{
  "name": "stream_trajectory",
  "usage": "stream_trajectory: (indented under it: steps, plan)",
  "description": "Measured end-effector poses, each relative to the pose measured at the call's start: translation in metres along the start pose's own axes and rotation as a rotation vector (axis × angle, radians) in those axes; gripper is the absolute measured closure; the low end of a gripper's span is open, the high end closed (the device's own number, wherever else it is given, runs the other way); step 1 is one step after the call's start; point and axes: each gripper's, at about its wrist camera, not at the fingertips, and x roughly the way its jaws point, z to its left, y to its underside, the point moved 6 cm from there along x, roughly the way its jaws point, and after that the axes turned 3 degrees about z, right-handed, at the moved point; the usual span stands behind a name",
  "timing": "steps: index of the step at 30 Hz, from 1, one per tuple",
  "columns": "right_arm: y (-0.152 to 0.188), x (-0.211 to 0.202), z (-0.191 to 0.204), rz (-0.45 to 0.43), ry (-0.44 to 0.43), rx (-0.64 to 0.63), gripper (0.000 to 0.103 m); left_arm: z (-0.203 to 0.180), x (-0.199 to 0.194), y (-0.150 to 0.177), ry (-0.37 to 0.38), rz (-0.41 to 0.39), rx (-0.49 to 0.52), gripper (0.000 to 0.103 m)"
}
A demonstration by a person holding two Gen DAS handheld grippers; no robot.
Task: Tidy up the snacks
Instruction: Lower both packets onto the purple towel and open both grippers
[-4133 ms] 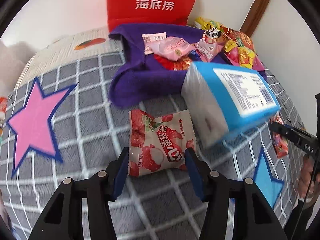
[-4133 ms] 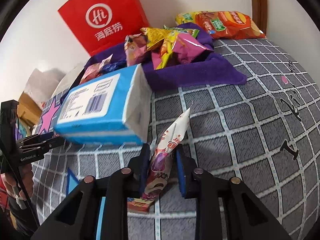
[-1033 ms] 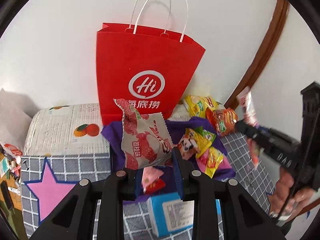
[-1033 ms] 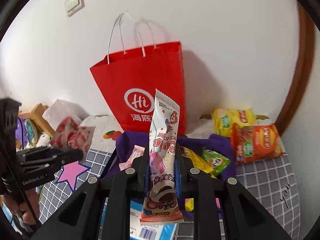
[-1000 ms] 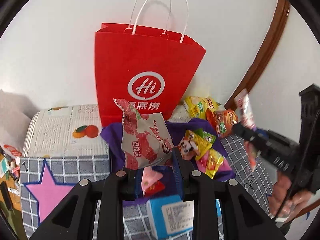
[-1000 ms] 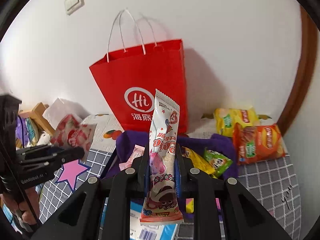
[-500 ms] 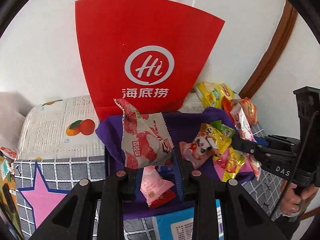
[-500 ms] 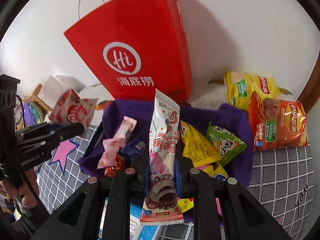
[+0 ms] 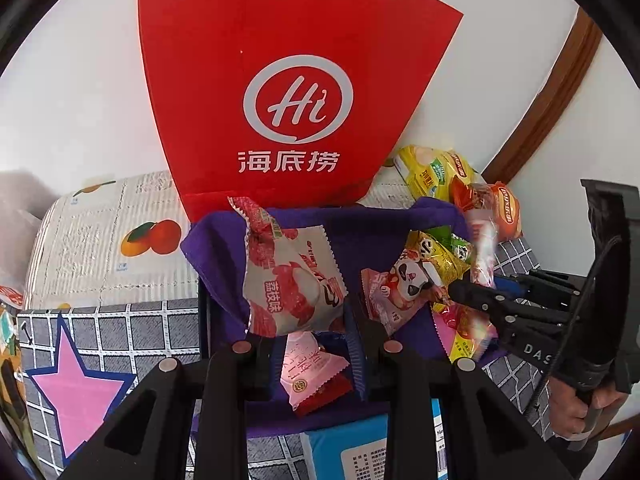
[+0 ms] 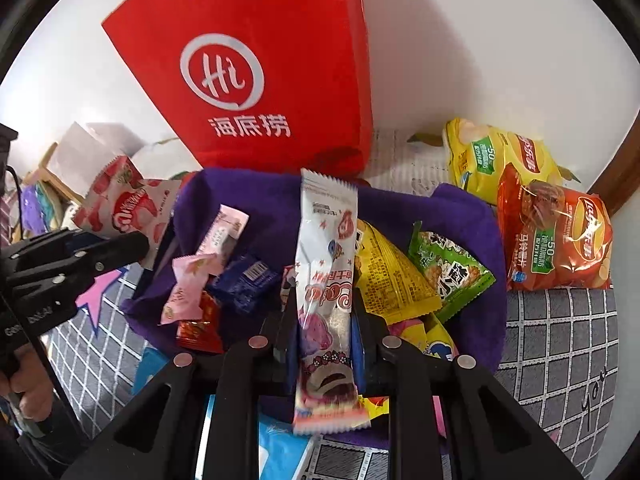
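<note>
My left gripper (image 9: 310, 334) is shut on a red-and-white lychee snack pouch (image 9: 286, 276), held over the left part of the purple cloth bin (image 9: 360, 228). My right gripper (image 10: 322, 334) is shut on a long white-and-pink snack bar packet (image 10: 326, 272), held upright over the middle of the same bin (image 10: 460, 208). The bin holds pink candies (image 10: 188, 284), a blue packet (image 10: 244, 280), and yellow (image 10: 388, 276) and green (image 10: 448, 268) bags. The left gripper with its pouch (image 10: 120, 204) shows at the left of the right wrist view.
A red paper bag (image 9: 288, 92) stands against the wall behind the bin. Yellow (image 10: 492, 156) and orange (image 10: 560, 236) chip bags lie right of the bin. A blue tissue box (image 9: 352, 452) lies in front. A printed carton (image 9: 104, 236) sits to the left.
Both grippers have moved forward and down toward the purple bin, each still holding its packet. The bin and red bag now look larger and closer.
</note>
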Motion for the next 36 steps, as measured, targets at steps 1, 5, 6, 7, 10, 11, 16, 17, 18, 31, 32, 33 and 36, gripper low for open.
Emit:
stream_trajectory:
  steps: [1,5,6,7,10,11,16,17,18,31,32,33,36]
  plan:
    - [0.000,0.002,-0.001,0.004,0.009,-0.001,0.082,0.000,0.001,0.000,0.000,0.001,0.000,0.077]
    - [0.002,0.008,-0.005,0.015,0.029,0.000,0.082,0.000,0.004,0.001,0.008,0.013,-0.005,0.077]
    - [0.002,0.009,-0.006,0.016,0.033,0.001,0.082,0.001,0.005,0.002,0.009,0.015,-0.006,0.077]
    - [0.002,0.011,-0.007,0.018,0.037,0.001,0.082,0.001,0.006,0.002,0.010,0.018,-0.007,0.077]
    - [0.004,0.010,-0.008,0.039,0.035,-0.014,0.082,0.001,0.008,0.004,0.012,0.024,-0.009,0.077]
    - [0.005,0.008,-0.007,0.047,0.021,-0.023,0.082,0.001,0.008,0.004,0.013,0.023,-0.008,0.077]
    - [0.014,0.005,0.004,0.085,-0.025,-0.101,0.082,-0.001,0.011,0.005,0.019,0.030,-0.004,0.077]
    - [0.015,0.007,0.008,0.094,-0.027,-0.112,0.082,-0.002,0.012,0.005,0.020,0.032,-0.004,0.077]
    - [0.016,0.010,0.011,0.103,-0.027,-0.121,0.082,-0.002,0.013,0.005,0.020,0.033,-0.002,0.077]
    - [0.010,0.023,-0.008,0.120,0.025,-0.025,0.069,-0.005,0.022,0.007,0.031,0.047,0.002,0.077]
    - [0.009,0.020,-0.010,0.112,0.026,-0.016,0.068,-0.005,0.022,0.007,0.032,0.050,0.003,0.077]
    - [0.008,0.018,-0.011,0.106,0.024,-0.009,0.068,-0.005,0.023,0.008,0.032,0.053,0.002,0.077]
    - [0.005,0.015,-0.012,0.092,0.022,0.003,0.066,-0.006,0.027,0.008,0.034,0.063,0.003,0.077]
